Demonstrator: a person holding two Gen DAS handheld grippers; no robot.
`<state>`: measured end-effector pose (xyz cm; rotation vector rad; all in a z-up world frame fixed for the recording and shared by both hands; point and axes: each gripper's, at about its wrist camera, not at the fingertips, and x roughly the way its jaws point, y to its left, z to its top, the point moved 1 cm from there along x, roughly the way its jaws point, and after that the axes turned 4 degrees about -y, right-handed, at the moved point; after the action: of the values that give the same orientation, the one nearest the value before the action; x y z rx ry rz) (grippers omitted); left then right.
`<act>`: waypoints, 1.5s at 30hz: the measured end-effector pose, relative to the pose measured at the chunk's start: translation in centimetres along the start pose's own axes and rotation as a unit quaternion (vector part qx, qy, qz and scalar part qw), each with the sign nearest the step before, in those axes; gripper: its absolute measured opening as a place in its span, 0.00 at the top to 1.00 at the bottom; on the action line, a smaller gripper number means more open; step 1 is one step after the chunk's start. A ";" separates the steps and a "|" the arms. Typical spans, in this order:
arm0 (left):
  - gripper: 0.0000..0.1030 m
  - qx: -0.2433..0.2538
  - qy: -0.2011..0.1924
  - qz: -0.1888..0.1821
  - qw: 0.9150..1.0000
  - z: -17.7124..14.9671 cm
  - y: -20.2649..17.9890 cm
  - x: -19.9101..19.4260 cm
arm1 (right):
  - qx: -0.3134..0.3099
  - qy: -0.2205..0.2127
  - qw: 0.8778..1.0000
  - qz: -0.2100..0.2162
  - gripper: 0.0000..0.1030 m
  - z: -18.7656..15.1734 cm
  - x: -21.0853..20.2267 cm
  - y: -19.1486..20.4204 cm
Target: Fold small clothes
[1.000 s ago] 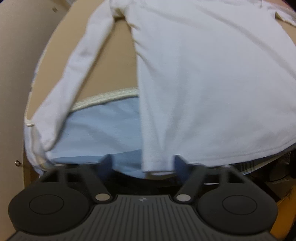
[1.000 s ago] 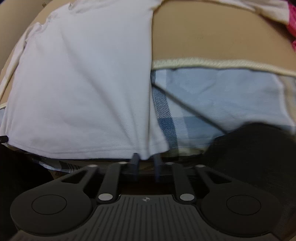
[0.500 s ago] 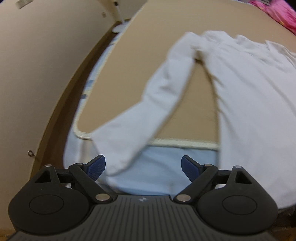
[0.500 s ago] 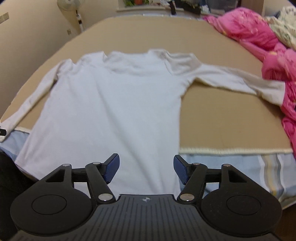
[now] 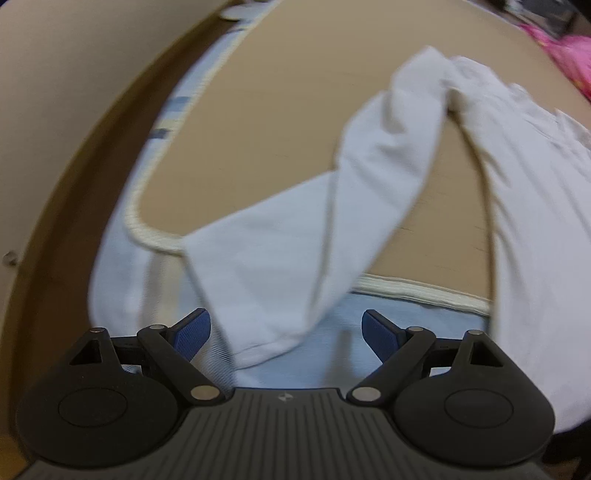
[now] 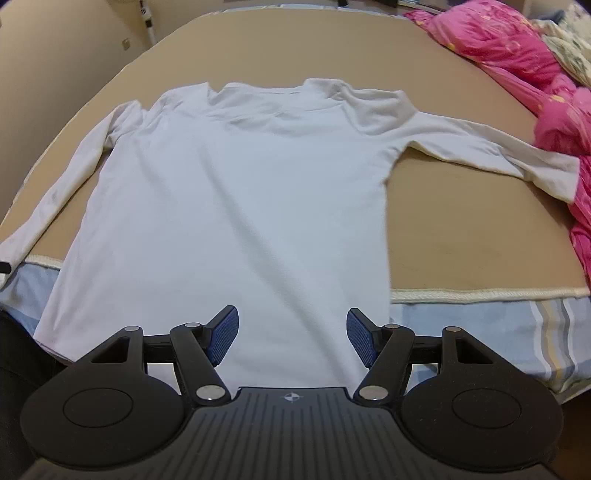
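1. We see a white long-sleeved shirt (image 6: 236, 192) lying flat, front side down or up we cannot tell, on a tan mat (image 6: 461, 229) that covers a bed with a light blue striped sheet (image 6: 491, 332).
2. A pink blanket (image 6: 517, 51) is piled at the right side of the mat, and the cuff of the shirt's right-hand sleeve (image 6: 509, 158) touches it.
3. A stand fan (image 6: 146, 14) is near the wall at the far left, only partly in view.
4. The right claw (image 6: 291, 336) is released with nothing between its blue pads (image 6: 221, 336); its jaws have just been opening above the lower hem.
5. The left claw (image 5: 286, 334) is also released, wide, and holds nothing; the other sleeve (image 5: 314, 254) lies just ahead of it, its cuff over the mat's corded edge (image 5: 417, 290).
6. The left wrist view is blurred, so fine folds are hard to make out, and the shirt body is cut off at its right edge.
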<state>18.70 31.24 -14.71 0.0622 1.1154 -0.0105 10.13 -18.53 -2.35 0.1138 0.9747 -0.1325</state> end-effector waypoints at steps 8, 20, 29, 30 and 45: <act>0.97 0.008 0.020 -0.008 1.000 3.6 -0.4 0.5 | -0.040 0.012 0.999 0.004 0.35 0.7 0.9 3.2; 0.48 -0.193 -0.078 0.183 0.961 23.2 15.1 -3.2 | -0.049 0.030 0.998 -0.008 0.35 1.7 3.0 4.0; 0.15 -0.302 -0.015 0.089 0.949 15.2 18.1 4.2 | -0.062 0.078 0.995 -0.019 0.35 2.1 5.9 4.5; 0.15 -0.295 -0.008 0.080 0.952 14.4 18.1 4.9 | -0.066 0.082 0.994 -0.017 0.35 2.2 6.3 4.9; 0.08 -0.483 0.001 -0.139 0.865 14.0 15.4 13.3 | -0.126 0.109 0.986 -0.013 0.35 2.3 8.6 8.7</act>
<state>37.70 46.19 -19.84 -1.0010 1.0182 0.2922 18.14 -10.83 -7.87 -0.1194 1.2029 -0.0193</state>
